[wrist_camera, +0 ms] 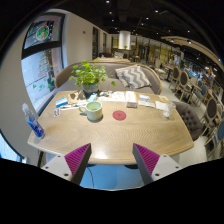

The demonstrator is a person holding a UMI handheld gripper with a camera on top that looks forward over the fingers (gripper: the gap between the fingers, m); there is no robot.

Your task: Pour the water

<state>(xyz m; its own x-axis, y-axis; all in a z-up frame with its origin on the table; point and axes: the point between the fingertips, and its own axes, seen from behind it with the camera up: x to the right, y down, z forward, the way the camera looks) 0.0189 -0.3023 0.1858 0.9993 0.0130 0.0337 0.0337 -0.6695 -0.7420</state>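
Water bottle [34,124] at tabletop's [110,135] left edge, untouched.
Gripper [112,160] hangs off near edge, jaws wide apart, nothing between them; bottle well left of fingers. Looks like thin clear plastic w/ blue label: prob. light, squashy, bit slick, so grab mid-body, gentle squeeze, keep upright. Green cup [94,111] mid-table, likely pour target; potted plant [90,76] behind it, pink coaster [120,115] to its right.

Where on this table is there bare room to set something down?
The table's near half, just beyond the open gripper, is bare. Smaller gap between green mug and red coaster. Crowded at the far edge around the potted plant and papers.
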